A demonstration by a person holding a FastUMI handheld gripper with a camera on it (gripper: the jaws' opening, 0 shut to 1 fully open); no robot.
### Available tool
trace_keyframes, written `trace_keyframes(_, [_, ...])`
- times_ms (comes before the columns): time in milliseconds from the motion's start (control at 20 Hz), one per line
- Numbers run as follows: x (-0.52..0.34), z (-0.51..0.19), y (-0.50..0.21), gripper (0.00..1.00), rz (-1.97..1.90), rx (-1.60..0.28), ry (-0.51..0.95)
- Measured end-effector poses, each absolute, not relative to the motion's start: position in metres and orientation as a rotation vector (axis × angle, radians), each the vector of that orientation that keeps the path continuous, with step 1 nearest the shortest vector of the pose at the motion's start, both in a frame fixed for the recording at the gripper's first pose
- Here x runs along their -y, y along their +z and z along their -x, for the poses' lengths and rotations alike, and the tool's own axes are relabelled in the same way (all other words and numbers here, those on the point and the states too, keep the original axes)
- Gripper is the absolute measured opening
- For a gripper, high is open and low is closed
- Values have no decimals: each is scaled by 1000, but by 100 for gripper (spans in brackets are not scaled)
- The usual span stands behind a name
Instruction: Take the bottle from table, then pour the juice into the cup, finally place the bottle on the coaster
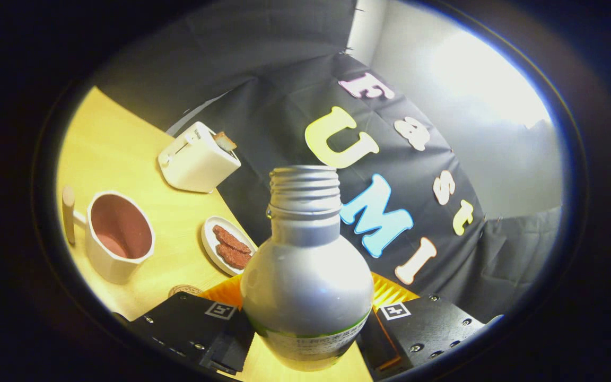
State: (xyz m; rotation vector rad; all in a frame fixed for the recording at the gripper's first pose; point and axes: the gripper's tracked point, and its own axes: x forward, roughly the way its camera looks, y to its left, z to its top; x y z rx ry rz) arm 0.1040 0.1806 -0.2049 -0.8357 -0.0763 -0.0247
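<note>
The gripper (305, 318) has its two black fingers (194, 326) closed around the lower body of the silver bottle (305, 276), one finger at each side, so the bottle is held between them in the lower centre of the frame. The bottle has no cap; its threaded neck points up and its mouth is open. The whole scene looks tilted, with the wooden table (109, 143) in the left part of the frame. On it, left of the bottle, stands the white cup (117, 236) with a pinkish inside and a wooden handle. Between the cup and the bottle lies a small white plate (211, 246) with brown slices. Just above the left finger a round brownish edge shows, maybe the coaster (183, 290), but it is mostly hidden. In the upper left stands a white toaster (197, 159) with a piece of bread in it.
</note>
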Motion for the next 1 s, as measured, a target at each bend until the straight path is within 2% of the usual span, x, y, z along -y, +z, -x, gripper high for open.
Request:
trace_keyframes(600, [-205, -99, -196, 82, 229, -79, 209])
trace_keyframes(1000, [-209, -108, -187, 83, 136, -90, 209])
